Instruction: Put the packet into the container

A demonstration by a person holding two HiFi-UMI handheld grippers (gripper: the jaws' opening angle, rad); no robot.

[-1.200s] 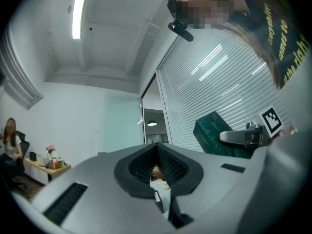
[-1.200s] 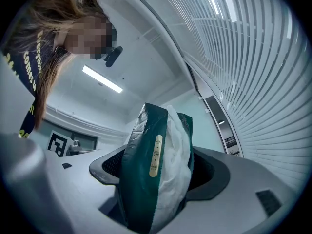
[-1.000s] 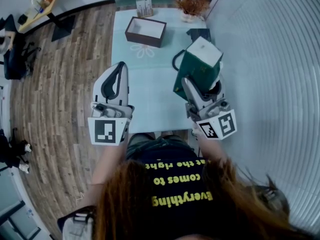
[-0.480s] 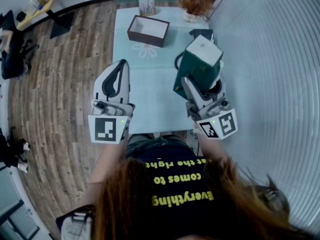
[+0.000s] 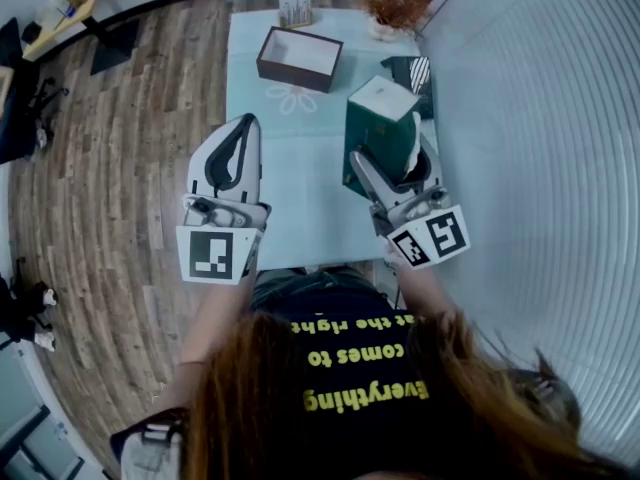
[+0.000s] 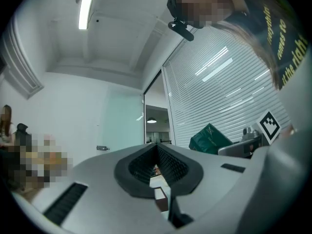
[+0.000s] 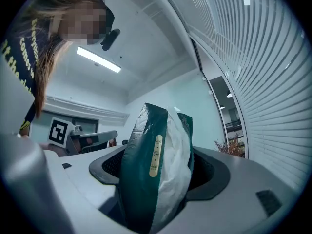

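A dark green packet (image 5: 380, 128) with a white top stands upright in my right gripper (image 5: 378, 173), which is shut on its lower part above the table's near right. In the right gripper view the packet (image 7: 153, 174) fills the space between the jaws. The container, a brown box (image 5: 295, 58) with a white inside, sits open at the far middle of the pale teal table (image 5: 290, 198). My left gripper (image 5: 243, 128) hovers over the table's near left edge, shut with nothing in it. Through the left gripper's jaws a bit of the box (image 6: 160, 197) shows.
Dried flowers in a pot (image 5: 385, 10) and a small card stand (image 5: 293, 10) stand at the table's far edge. A dark striped item (image 5: 412, 71) lies behind the packet. White blinds (image 5: 540, 168) run along the right; wooden floor (image 5: 120, 168) lies to the left.
The right gripper has shifted slightly left and turned the packet more upright. The left gripper has stayed in place.
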